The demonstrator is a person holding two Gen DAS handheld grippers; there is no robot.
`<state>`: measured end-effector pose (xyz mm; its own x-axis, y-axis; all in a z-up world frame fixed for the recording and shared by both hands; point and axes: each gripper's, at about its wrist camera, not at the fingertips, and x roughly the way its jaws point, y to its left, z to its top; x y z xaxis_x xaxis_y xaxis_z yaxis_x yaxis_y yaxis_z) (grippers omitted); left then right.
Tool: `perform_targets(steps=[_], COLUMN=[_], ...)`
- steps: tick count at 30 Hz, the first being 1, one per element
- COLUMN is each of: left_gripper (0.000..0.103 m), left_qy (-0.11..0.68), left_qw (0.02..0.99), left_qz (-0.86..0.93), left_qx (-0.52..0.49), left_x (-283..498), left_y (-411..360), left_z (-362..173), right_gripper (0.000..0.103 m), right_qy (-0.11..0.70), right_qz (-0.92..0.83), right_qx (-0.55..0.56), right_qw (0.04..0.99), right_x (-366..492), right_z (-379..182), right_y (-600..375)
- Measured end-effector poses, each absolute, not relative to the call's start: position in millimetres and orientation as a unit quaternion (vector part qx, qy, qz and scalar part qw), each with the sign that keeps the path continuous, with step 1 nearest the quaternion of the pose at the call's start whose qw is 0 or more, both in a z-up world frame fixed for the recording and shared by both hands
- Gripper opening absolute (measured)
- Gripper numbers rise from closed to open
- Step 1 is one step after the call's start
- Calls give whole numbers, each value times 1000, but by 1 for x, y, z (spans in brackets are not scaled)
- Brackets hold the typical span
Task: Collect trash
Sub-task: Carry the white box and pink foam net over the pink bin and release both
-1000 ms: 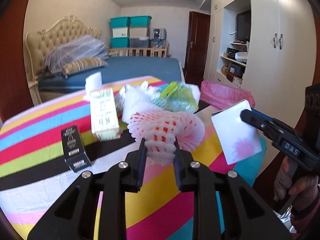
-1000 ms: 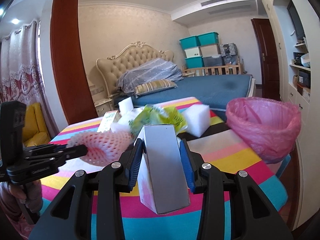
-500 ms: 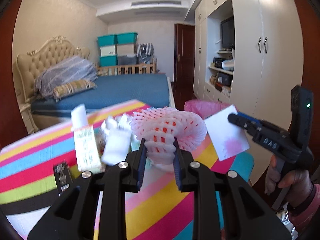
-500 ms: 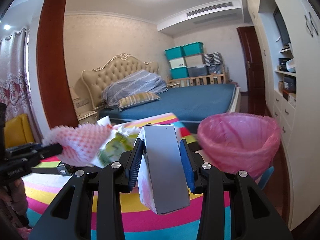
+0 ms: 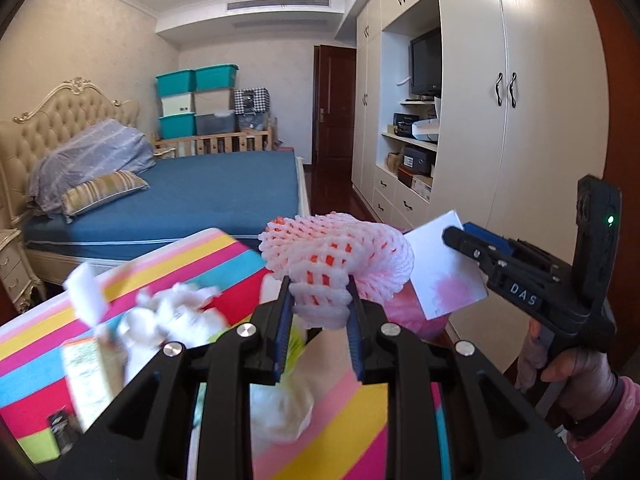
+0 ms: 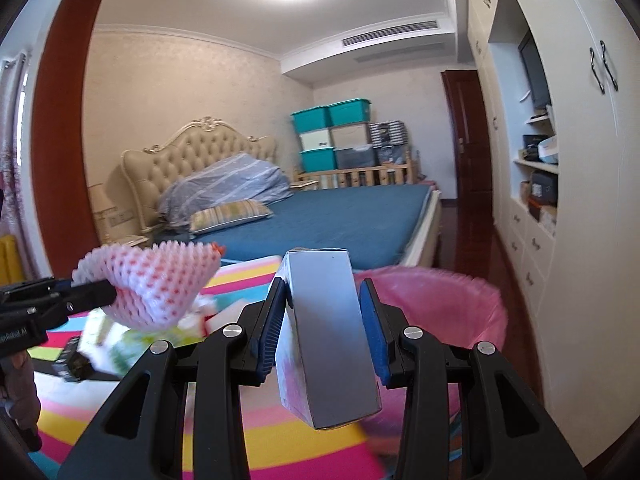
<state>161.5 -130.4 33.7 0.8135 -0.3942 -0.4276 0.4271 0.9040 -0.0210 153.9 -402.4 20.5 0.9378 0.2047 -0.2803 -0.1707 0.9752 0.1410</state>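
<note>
My left gripper is shut on a pink-and-white foam fruit net and holds it above the striped table. The net also shows in the right wrist view. My right gripper is shut on a white carton with a pink flower print, seen in the left wrist view. A bin lined with a pink bag stands just beyond the carton, at the table's right edge; in the left wrist view the bin is mostly hidden behind the net.
Crumpled white tissue, a white foam block, a yellow-green box and a small black box lie on the table. A bed stands behind. White wardrobes line the right wall.
Both grippers have risen and moved toward the pink bin with their items. The table's trash has slid lower and left in view.
</note>
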Motion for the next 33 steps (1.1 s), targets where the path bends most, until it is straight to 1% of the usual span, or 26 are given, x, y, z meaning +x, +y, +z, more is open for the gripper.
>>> perform_targets(steps=[8, 15, 18, 19, 20, 21, 22, 25, 27, 29, 31, 33], left_gripper=[24, 25, 29, 36, 46, 53, 61, 67, 76, 91, 96, 98], left_qy=[243, 284, 302, 306, 310, 314, 312, 293, 276, 249, 225, 215], left_qw=[938, 926, 922, 923, 924, 925, 926, 931, 937, 946, 953, 956], left_qz=[-242, -242, -233, -224, -214, -208, -207, -210, -206, -197, -188, -185], left_qx=[50, 56, 66, 67, 66, 60, 51, 58, 61, 62, 71, 80], left_x=[239, 289, 306, 309, 312, 314, 311, 299, 285, 267, 248, 236], left_y=[-199, -252, -273, -274, -272, -270, -264, -253, -244, -232, -225, -221], left_z=[16, -9, -21, -24, -26, -28, -28, -24, -17, -10, -2, 1], right_gripper=[37, 38, 40, 44, 59, 65, 68, 68, 68, 68, 70, 73], right_qy=[156, 177, 186, 189, 189, 186, 179, 170, 171, 174, 180, 189], right_qz=[60, 45, 54, 47, 30, 23, 22, 22, 17, 18, 13, 8], right_qx=[83, 112, 112, 105, 95, 96, 104, 121, 117, 112, 98, 83], right_qw=[982, 977, 975, 975, 977, 978, 978, 978, 978, 978, 979, 979], right_x=[211, 235, 244, 247, 248, 246, 243, 233, 226, 217, 207, 198], right_z=[15, -3, -9, -11, -11, -11, -11, -8, -5, -3, -1, -1], right_y=[-459, -492, -496, -497, -497, -499, -502, -512, -513, -511, -503, -494])
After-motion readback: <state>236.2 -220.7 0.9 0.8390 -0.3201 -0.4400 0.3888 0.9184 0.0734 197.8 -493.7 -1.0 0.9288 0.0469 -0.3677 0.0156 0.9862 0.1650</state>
